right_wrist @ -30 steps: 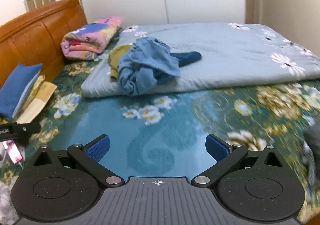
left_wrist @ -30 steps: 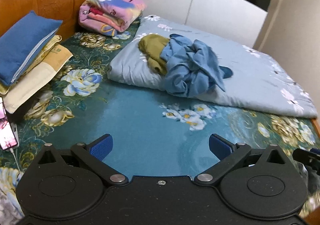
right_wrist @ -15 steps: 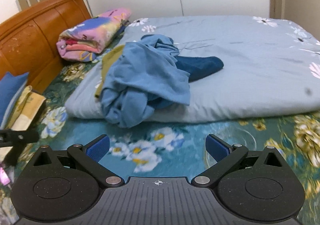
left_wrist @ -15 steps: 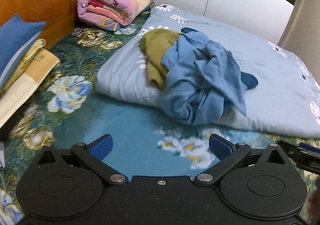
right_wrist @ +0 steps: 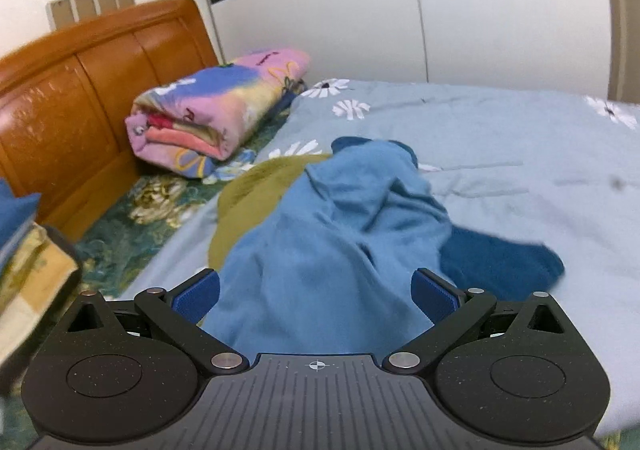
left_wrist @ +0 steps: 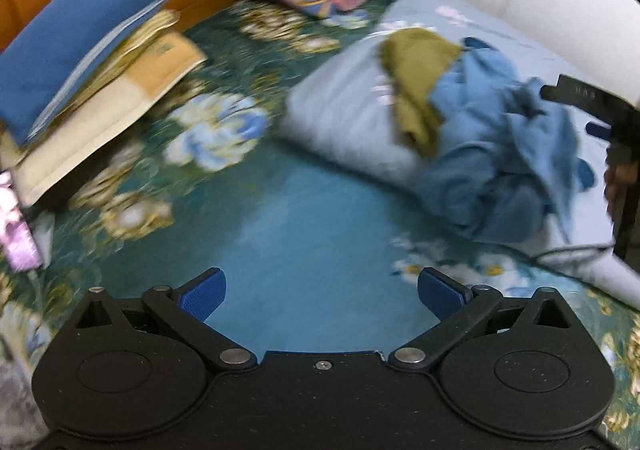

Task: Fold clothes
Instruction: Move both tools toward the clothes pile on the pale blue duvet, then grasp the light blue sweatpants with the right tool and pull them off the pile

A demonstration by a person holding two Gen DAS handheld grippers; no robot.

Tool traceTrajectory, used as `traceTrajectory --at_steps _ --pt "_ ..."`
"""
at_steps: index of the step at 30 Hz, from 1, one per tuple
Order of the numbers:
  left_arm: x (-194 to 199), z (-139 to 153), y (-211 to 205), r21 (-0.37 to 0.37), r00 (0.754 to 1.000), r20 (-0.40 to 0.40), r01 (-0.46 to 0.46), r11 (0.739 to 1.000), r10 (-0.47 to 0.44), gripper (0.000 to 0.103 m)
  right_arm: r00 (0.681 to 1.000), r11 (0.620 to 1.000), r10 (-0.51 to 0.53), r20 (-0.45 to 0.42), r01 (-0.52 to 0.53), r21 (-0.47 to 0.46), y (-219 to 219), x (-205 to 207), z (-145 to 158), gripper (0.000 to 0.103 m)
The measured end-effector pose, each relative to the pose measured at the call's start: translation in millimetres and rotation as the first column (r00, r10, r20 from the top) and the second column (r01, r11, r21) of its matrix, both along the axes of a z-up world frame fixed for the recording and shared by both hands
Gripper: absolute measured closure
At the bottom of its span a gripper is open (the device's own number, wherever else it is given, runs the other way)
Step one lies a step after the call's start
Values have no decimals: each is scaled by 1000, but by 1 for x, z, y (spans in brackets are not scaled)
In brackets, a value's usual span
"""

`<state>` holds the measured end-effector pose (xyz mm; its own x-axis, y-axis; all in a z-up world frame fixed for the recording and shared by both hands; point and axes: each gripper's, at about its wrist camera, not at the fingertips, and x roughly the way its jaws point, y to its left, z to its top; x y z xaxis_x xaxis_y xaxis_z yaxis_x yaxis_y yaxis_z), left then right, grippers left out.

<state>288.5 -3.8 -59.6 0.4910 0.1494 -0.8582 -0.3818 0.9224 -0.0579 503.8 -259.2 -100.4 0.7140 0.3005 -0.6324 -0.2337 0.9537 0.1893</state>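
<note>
A crumpled light blue garment (right_wrist: 336, 242) lies in a heap on the pale blue quilt (right_wrist: 500, 138), over an olive garment (right_wrist: 256, 194) and a dark blue one (right_wrist: 504, 262). My right gripper (right_wrist: 316, 296) is open, its blue pads either side of the light blue garment's near edge. My left gripper (left_wrist: 322, 292) is open and empty over the teal floral sheet (left_wrist: 304, 218). The heap (left_wrist: 488, 154) shows to its right, with the right gripper (left_wrist: 592, 102) above it.
A folded pink patterned blanket (right_wrist: 216, 110) lies by the wooden headboard (right_wrist: 80, 90). Stacked pillows (left_wrist: 88, 62), blue on top, lie at the left. White wardrobe doors (right_wrist: 480, 22) stand behind the bed.
Both grippers moved forward. The right one closed in on the heap until the light blue garment lies between its pads. The left view swung left and is blurred.
</note>
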Motion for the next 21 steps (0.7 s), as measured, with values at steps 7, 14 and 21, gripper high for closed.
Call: traceTrajectory --at_steps 7,14,21 --pt "-18 2 10 7 999 -27 -27 1000 27 2 994 994 -6 -105 -5 -110 25 28 -18 44" --pt "-21 8 2 -3 1000 -22 -7 1000 7 2 985 996 -27 -169 13 -84 19 30 -4 95" --pt "-24 22 -9 -9 1000 9 19 1000 -19 2 988 1000 -6 -156 1 -31 9 12 25 98"
